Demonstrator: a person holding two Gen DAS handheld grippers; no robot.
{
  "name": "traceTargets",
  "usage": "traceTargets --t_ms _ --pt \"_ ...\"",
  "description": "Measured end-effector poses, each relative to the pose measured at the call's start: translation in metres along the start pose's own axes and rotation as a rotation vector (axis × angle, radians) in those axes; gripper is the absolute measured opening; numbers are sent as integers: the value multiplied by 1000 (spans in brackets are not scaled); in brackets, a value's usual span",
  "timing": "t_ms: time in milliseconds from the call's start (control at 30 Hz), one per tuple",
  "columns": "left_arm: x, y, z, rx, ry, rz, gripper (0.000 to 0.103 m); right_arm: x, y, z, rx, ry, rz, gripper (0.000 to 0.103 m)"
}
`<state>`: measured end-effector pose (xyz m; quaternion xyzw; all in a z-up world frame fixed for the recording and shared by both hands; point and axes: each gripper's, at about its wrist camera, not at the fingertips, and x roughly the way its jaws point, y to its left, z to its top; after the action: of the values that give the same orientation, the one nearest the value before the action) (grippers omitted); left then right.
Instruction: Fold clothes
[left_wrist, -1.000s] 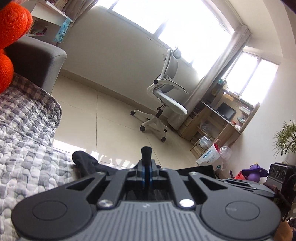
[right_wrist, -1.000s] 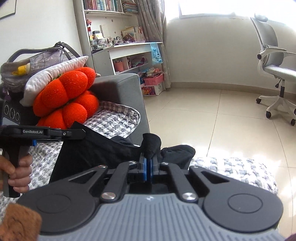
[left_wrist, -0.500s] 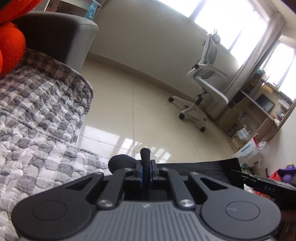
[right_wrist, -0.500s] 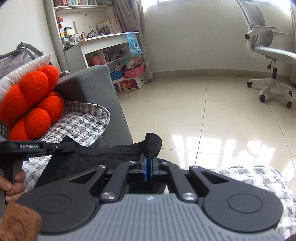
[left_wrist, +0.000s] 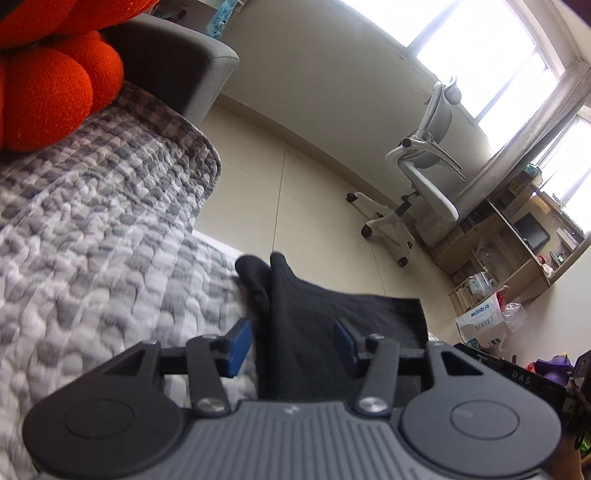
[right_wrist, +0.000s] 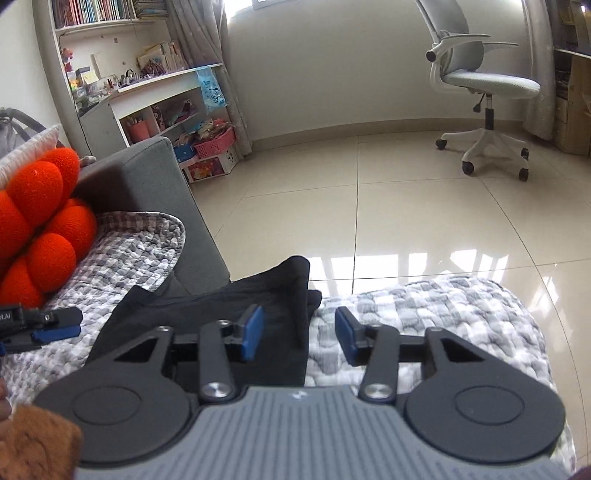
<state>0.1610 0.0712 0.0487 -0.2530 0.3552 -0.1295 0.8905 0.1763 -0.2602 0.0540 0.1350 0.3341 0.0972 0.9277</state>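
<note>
Below the spread fingers of the left gripper (left_wrist: 291, 345), the near part of the black garment (left_wrist: 332, 332) disappears behind the gripper's own body, and the checked quilt (left_wrist: 92, 258) to its left smears into blur toward the picture's edge. In the right wrist view the garment's near edge is likewise hidden under the right gripper (right_wrist: 299, 334), while the left gripper enters far to the left, cut off by the frame so only one fingertip shows. The orange cushion (right_wrist: 37, 221) further left is also cropped
</note>
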Motion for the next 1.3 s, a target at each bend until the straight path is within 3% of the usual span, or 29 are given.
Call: traceTargets --t_ms 133,333,433,600,933,1033,1067,1100,1200,1300 --pt "-35 -7 -34 -24 24 -8 51 -38 -4 -15 136 41 34 49" --pt "-70 -8 -75 -27 35 3 53 -100 13 -56 245 139 102 49" --pt "-87 -9 -95 -28 40 9 56 -116 18 -77 210 155 136 49" --pt "-86 -8 -103 0 54 -24 56 -118 10 -101 173 189 146 49" --pt "-72 -6 -111 69 83 -107 58 -99 2 -99 143 192 189 49" --pt "-68 -6 -113 90 92 -132 49 -93 3 -102 140 213 206 37" --pt "-66 -6 -114 95 98 -138 34 -92 4 -102 129 218 201 33" --pt "-64 -5 -114 92 114 -137 29 -90 5 -102 119 224 195 28" --pt "-64 -4 -116 97 118 -153 24 -92 7 -104 111 223 193 14" --pt "-68 -4 -116 105 128 -166 17 -96 11 -105 92 219 191 12"
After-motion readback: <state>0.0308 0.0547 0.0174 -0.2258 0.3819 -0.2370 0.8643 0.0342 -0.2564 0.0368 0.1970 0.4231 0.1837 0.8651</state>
